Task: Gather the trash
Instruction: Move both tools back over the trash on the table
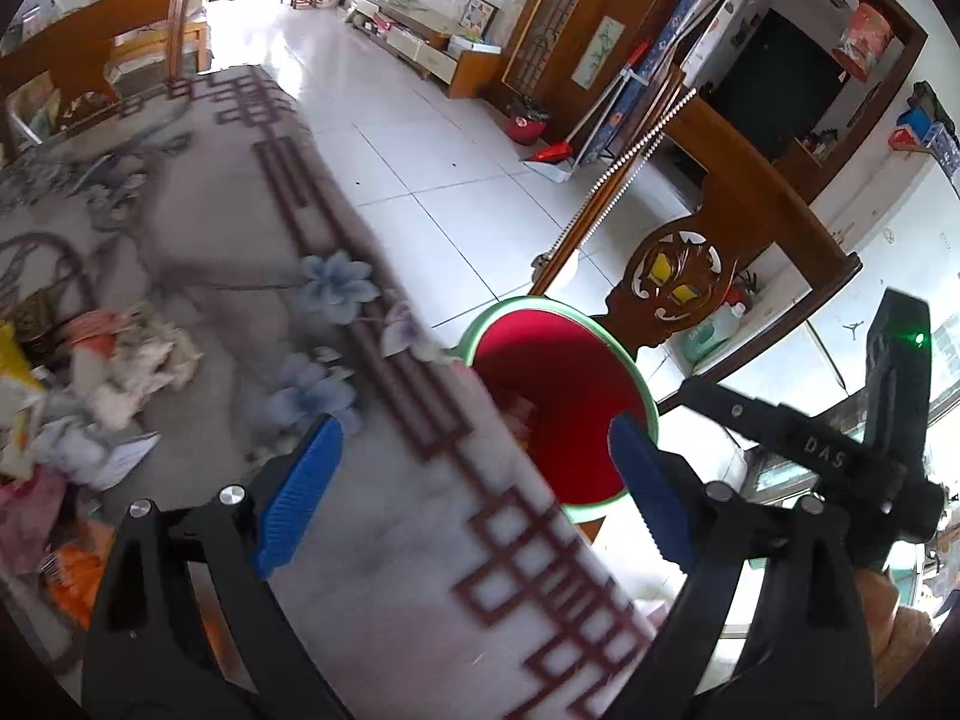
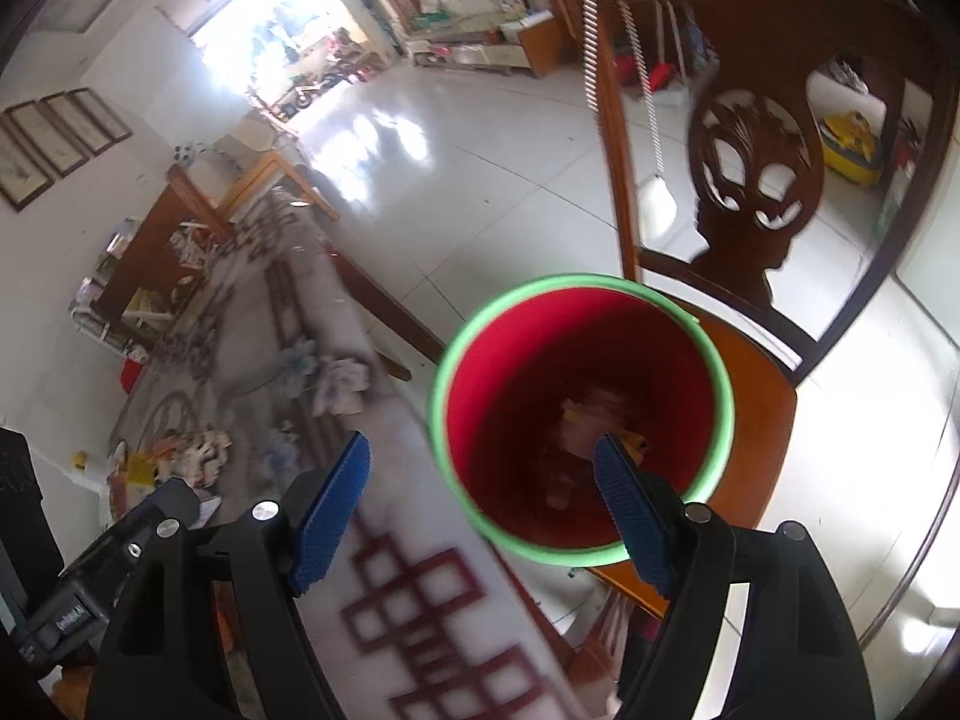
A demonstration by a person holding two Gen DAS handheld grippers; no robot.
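A red bin with a green rim [image 2: 576, 285] stands on a wooden chair seat [image 2: 756, 420] beside the table. Crumpled paper trash [image 2: 591, 420] lies at its bottom. My right gripper [image 2: 480, 450] hovers over the bin's near left rim, open, with nothing between its blue pads. My left gripper [image 1: 474, 438] is open and empty above the table edge, the same bin [image 1: 540, 372] just past its right finger. A pile of wrappers and crumpled tissues [image 1: 120, 372] lies on the patterned tablecloth [image 1: 240, 210] to the left, and shows as the pile [image 2: 192, 450] in the right wrist view.
A carved wooden chair back [image 2: 756, 162] rises behind the bin. A second chair [image 1: 90, 60] stands at the table's far end. White tiled floor [image 1: 420, 150] stretches beyond, with a small red bucket and dustpan [image 1: 528, 126] by the wall cabinets.
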